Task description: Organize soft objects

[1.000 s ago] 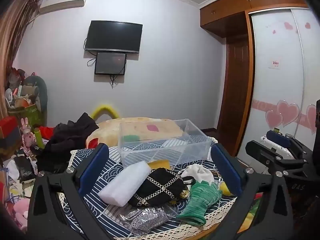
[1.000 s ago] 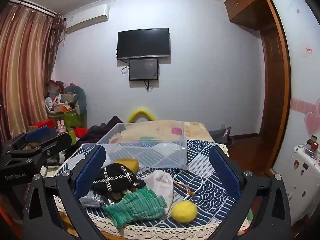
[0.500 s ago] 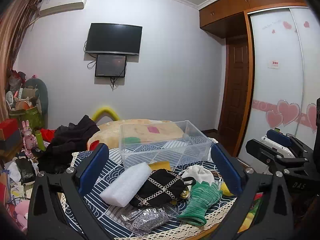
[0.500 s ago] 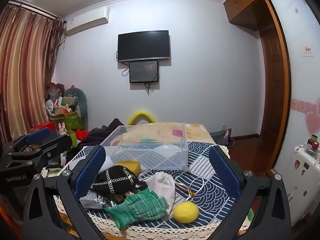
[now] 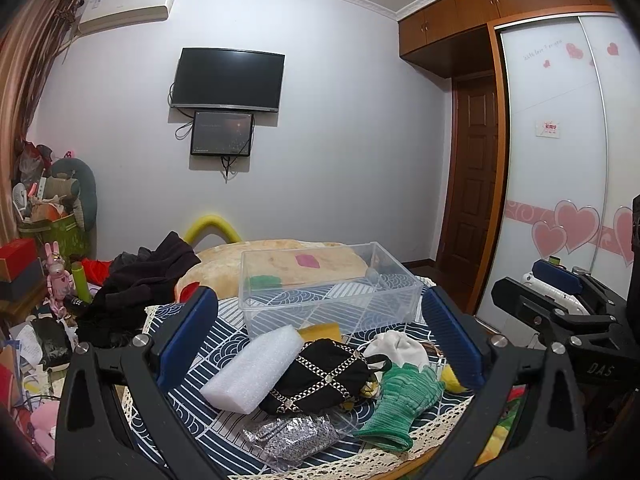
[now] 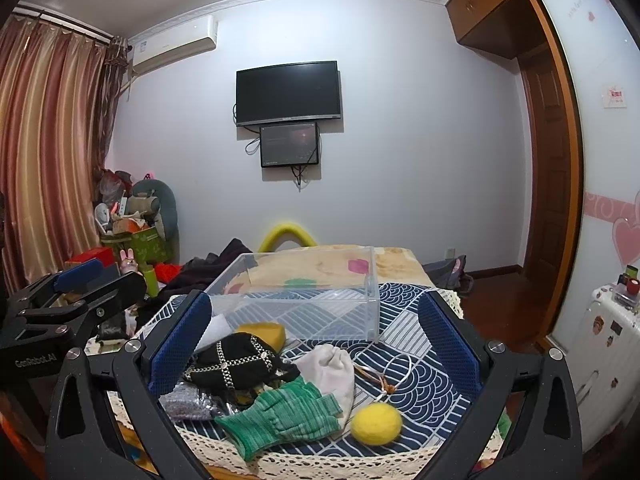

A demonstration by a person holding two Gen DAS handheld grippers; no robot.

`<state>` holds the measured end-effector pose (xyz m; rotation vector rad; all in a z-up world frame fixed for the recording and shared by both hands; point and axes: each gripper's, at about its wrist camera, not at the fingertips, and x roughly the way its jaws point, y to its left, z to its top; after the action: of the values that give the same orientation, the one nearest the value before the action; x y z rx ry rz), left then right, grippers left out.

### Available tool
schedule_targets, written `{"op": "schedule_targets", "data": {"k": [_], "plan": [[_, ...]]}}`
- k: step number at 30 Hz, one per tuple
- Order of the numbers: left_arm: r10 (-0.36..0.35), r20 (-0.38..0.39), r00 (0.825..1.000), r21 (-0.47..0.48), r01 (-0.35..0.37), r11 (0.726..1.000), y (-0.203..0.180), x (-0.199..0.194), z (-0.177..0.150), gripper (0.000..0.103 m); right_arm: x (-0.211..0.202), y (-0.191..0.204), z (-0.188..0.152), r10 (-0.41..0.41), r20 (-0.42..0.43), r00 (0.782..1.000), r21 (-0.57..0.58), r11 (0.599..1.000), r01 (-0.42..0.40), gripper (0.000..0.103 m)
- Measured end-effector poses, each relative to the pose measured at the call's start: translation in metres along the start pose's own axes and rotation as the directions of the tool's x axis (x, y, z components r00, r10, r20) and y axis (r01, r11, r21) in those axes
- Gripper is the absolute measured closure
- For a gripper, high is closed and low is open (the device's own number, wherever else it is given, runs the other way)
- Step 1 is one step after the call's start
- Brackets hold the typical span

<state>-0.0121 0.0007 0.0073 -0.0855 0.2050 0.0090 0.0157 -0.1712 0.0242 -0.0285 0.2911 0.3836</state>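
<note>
A clear plastic bin stands empty on a blue patterned tablecloth. In front of it lie a white foam block, a yellow sponge, a black pouch with chain trim, a white cloth bag, a green knitted glove, a yellow ball and a silver glitter pouch. My left gripper is open and empty above the pile. My right gripper is open and empty, also held back from the objects.
A beige blanket and dark clothes lie behind the bin. Clutter and boxes fill the left side. A wardrobe and a white case stand on the right. The table's lace edge is near.
Both views have tilted slightly, so the objects sit a little lower in frame. Both grippers stay open and nothing on the table has moved.
</note>
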Motion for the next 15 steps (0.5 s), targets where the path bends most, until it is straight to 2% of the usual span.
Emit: {"op": "schedule_targets", "data": {"k": [15], "plan": [[0.000,0.003,1.000,0.001,0.000,1.000,-0.0009,-0.0008,0.0011,0.000,-0.0037,0.0032,0.0008,0.002,0.006,1.000,0.004,1.000,-0.002,0.000]]}}
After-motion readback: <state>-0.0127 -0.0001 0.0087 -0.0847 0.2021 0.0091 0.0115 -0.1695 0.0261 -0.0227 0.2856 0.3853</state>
